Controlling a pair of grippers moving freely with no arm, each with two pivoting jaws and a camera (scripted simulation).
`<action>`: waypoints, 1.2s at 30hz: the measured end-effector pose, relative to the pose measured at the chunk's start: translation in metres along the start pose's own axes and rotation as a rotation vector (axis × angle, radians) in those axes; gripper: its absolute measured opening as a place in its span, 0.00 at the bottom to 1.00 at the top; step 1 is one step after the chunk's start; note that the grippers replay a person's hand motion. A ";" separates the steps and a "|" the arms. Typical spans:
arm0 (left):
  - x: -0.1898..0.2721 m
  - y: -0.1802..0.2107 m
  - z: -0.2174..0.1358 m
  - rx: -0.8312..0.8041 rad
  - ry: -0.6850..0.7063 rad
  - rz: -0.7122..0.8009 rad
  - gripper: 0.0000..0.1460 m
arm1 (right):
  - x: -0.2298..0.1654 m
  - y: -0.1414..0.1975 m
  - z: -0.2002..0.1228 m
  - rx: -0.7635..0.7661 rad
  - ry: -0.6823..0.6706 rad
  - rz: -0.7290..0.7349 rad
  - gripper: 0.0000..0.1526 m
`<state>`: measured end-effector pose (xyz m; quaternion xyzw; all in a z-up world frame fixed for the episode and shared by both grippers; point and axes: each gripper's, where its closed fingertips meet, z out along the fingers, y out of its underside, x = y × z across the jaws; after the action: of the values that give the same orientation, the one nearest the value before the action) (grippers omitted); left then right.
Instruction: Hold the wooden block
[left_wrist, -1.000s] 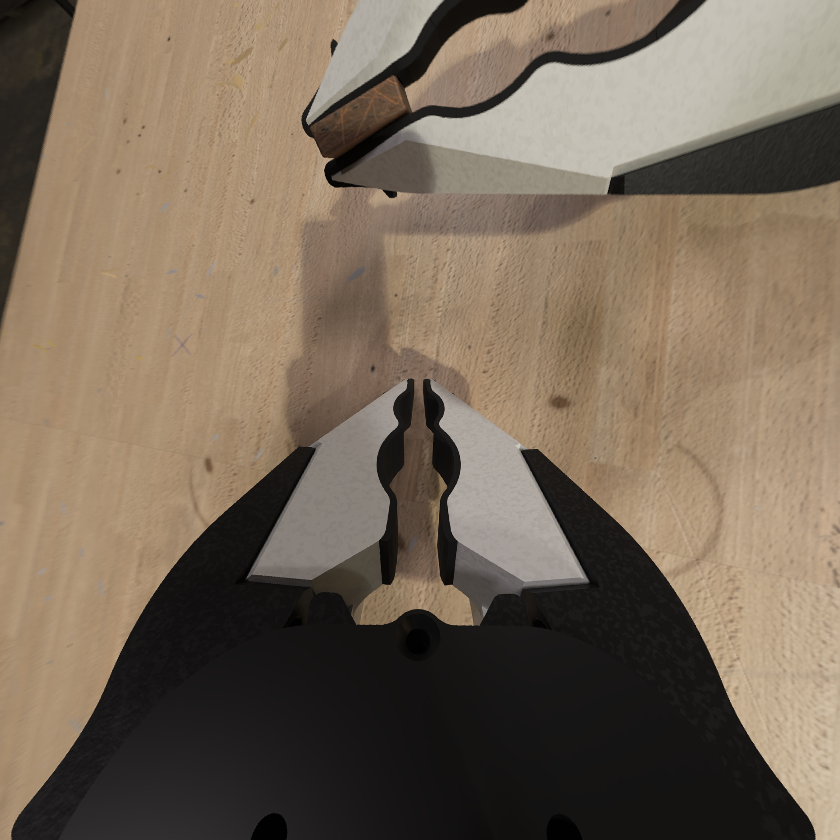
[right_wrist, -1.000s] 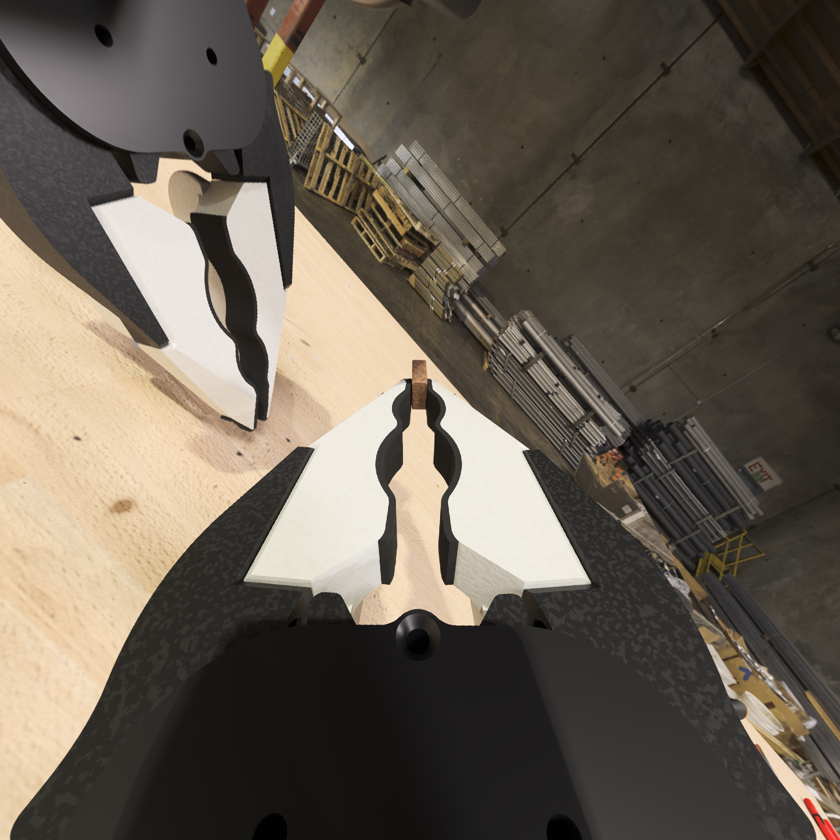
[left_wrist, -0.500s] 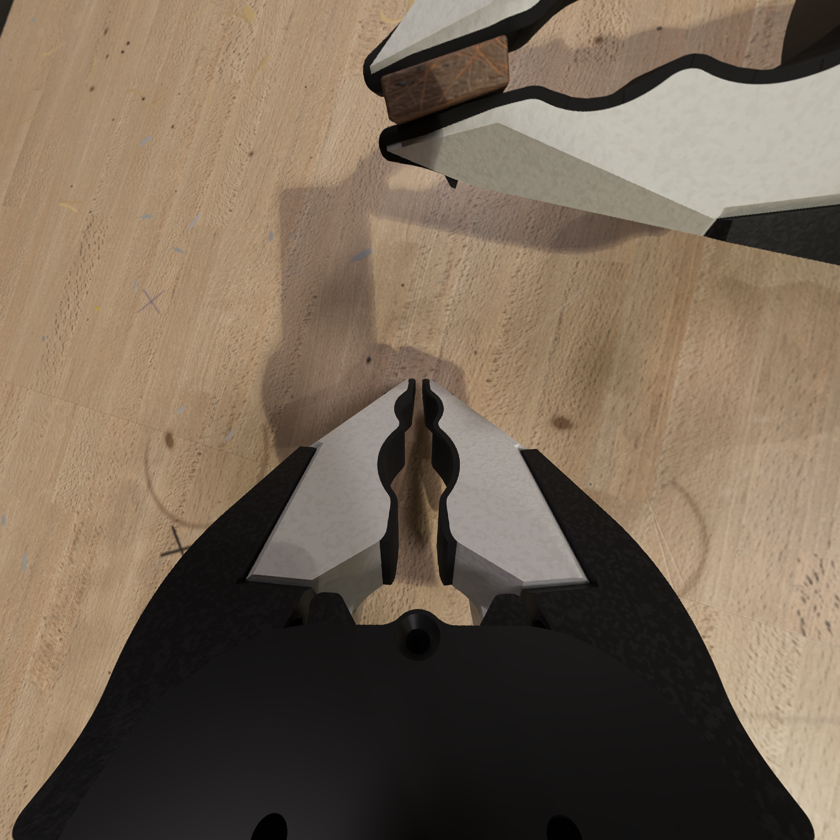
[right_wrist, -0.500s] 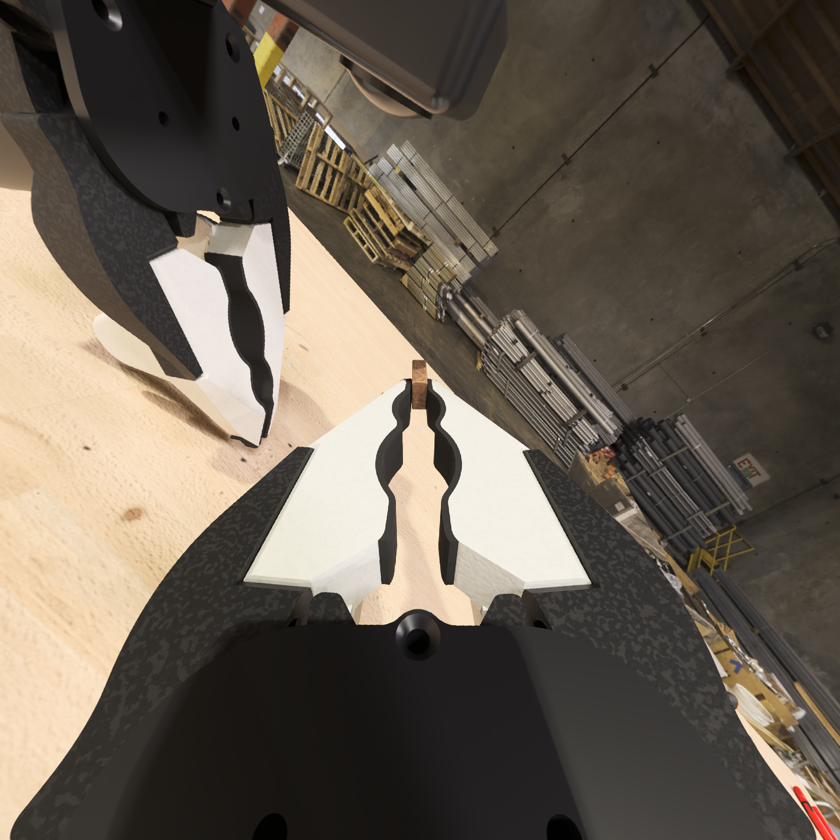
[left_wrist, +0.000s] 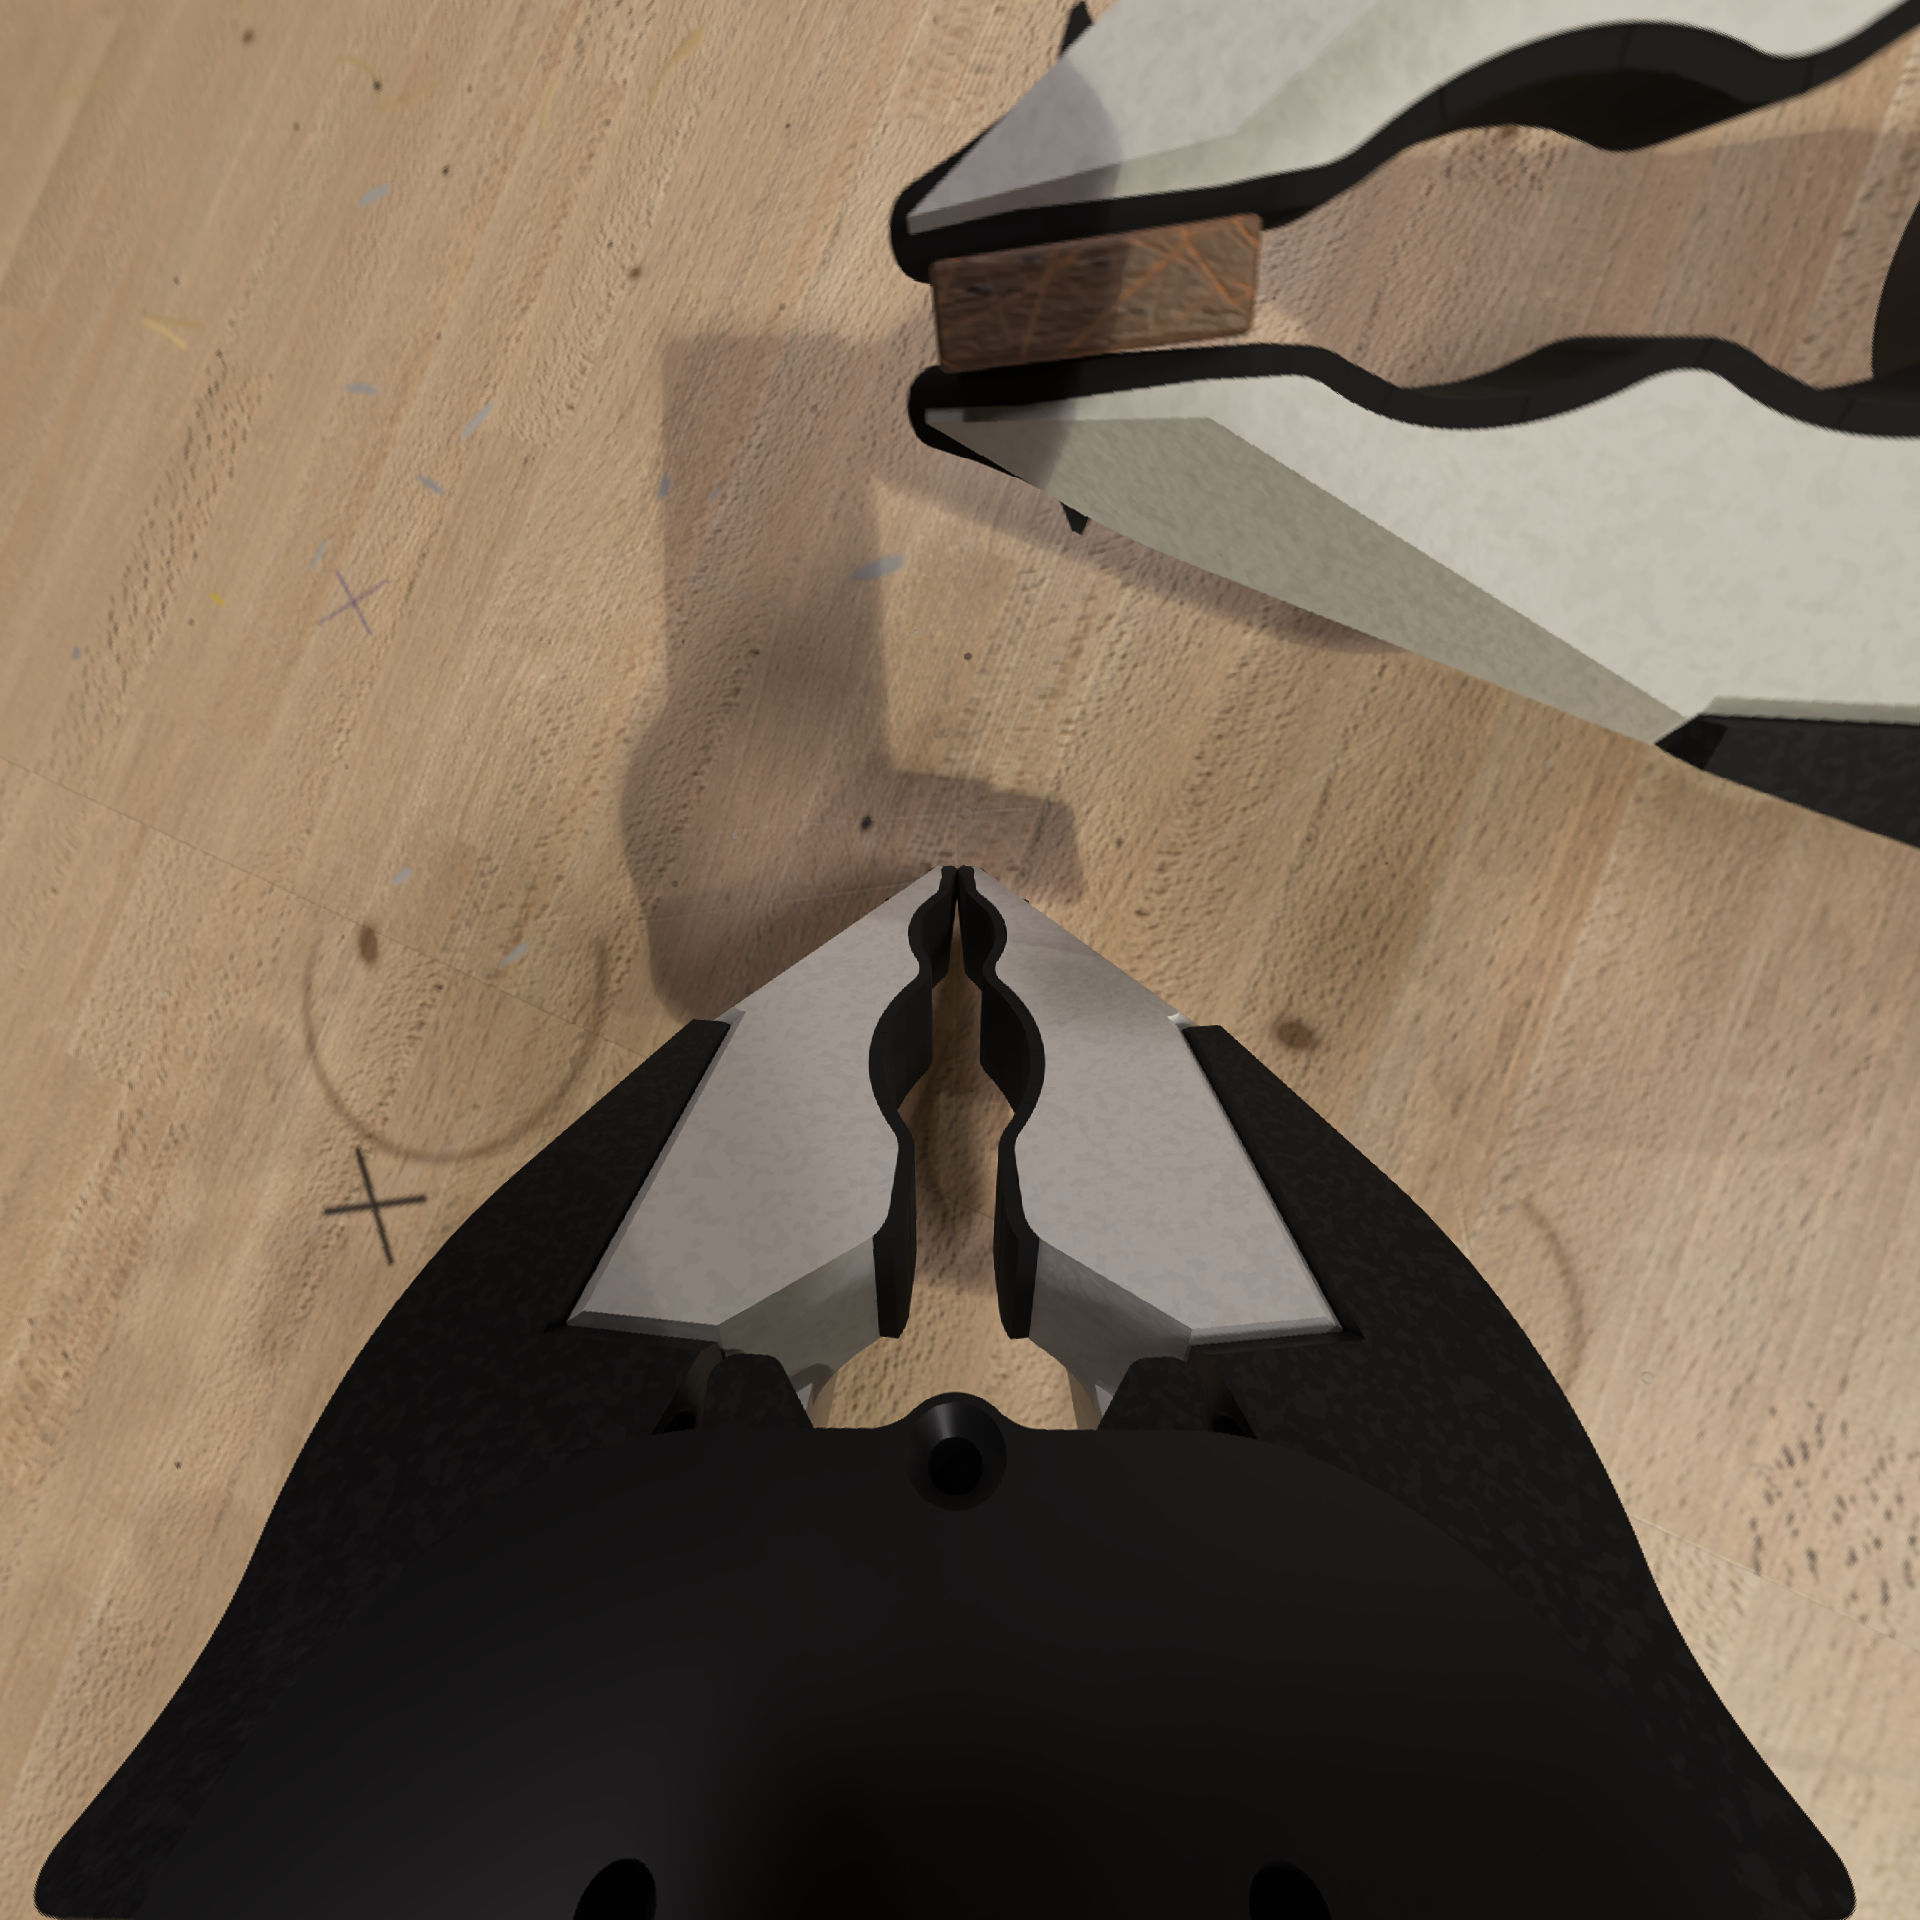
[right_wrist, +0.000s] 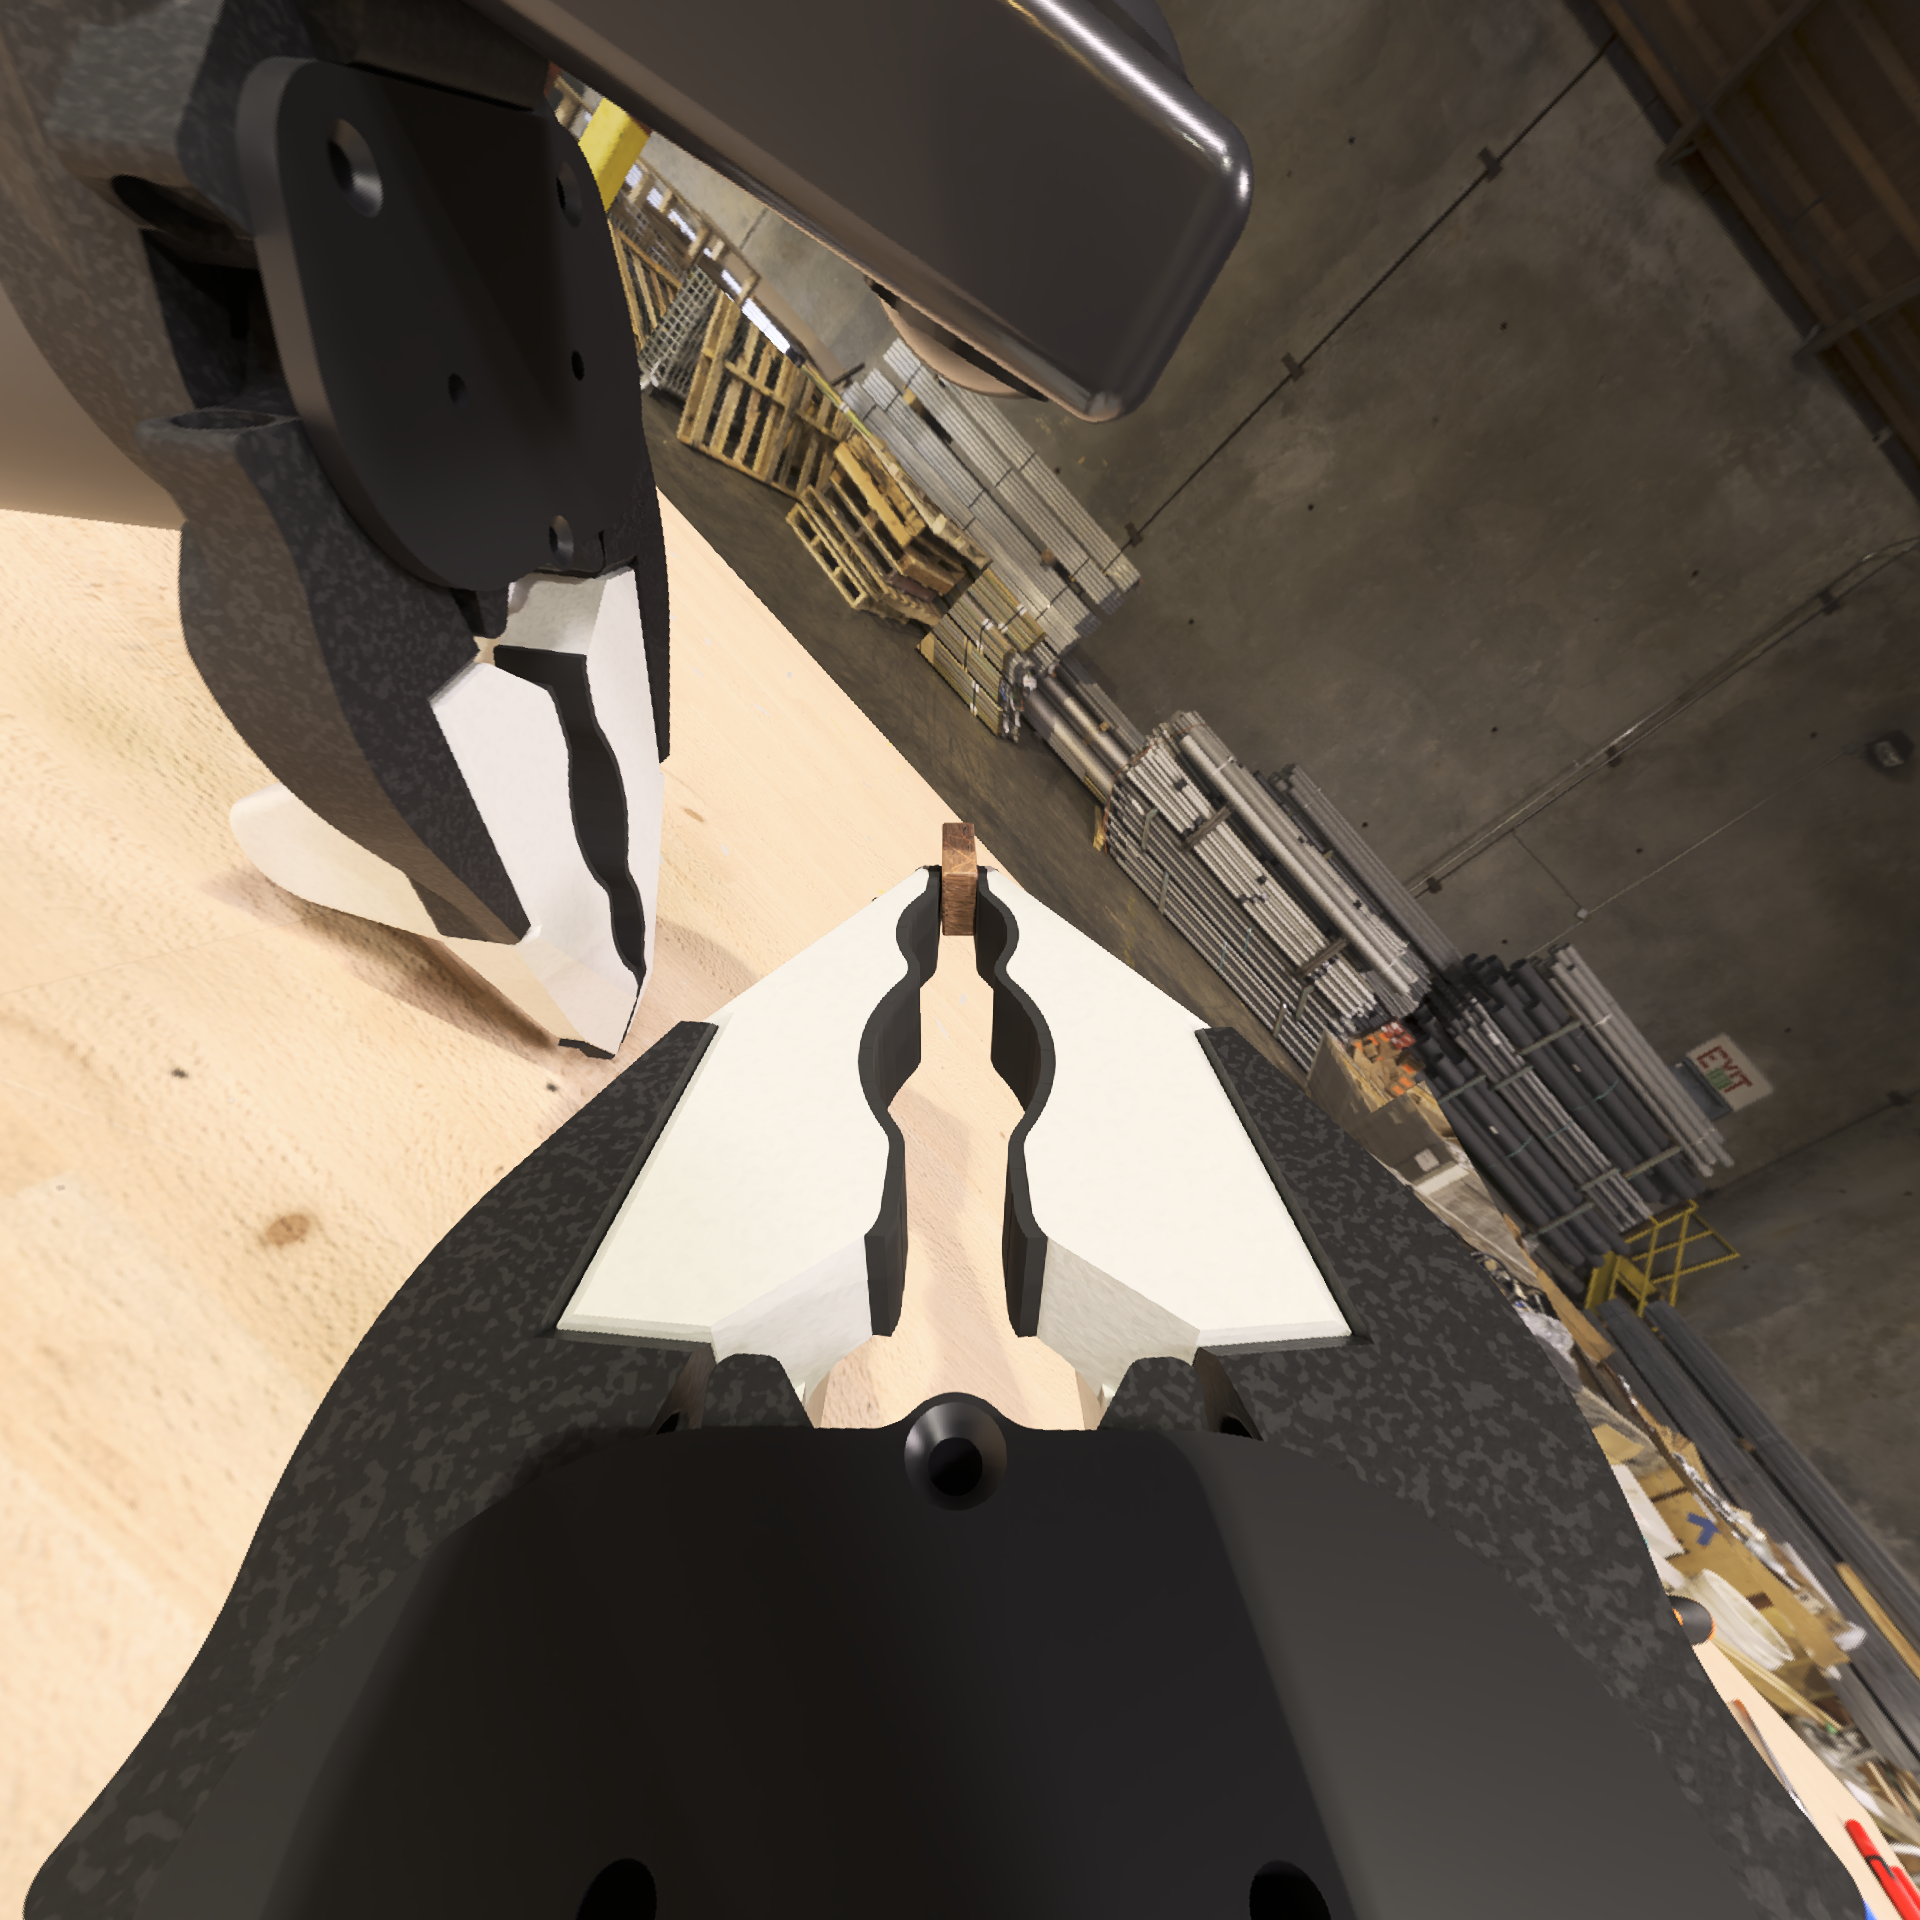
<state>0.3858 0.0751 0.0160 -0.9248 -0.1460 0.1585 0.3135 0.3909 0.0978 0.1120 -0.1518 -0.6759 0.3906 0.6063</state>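
Pale wooden worktop (left_wrist: 312, 260) carries pencil crosses and ring marks; pallets (right_wrist: 769, 405) and bundled pipes (right_wrist: 1247, 862) line the far concrete wall. Right gripper (right_wrist: 956, 883) has its fingers closed on the wooden block (right_wrist: 957, 878), pinched at the tips and clear of the worktop; left gripper (left_wrist: 953, 878) holds nothing, tips together, near the block (left_wrist: 1091, 296).

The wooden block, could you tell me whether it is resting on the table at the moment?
No, the wooden block is pinched between the right gripper fingertips, above the table, where it casts a shadow.
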 end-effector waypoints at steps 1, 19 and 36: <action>0.000 0.000 0.000 -0.010 0.006 -0.013 0.00 | 0.000 0.001 0.001 0.001 -0.002 0.006 0.03; -0.014 -0.005 0.006 -0.211 0.119 -0.018 0.00 | 0.008 0.026 0.017 -0.074 -0.120 0.079 0.03; -0.028 0.001 -0.031 -0.147 0.074 0.033 0.00 | 0.011 0.032 0.024 -0.052 -0.139 0.107 0.03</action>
<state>0.3723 0.0475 0.0446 -0.9528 -0.1304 0.1184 0.2474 0.3570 0.1180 0.0981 -0.1757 -0.7172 0.4143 0.5320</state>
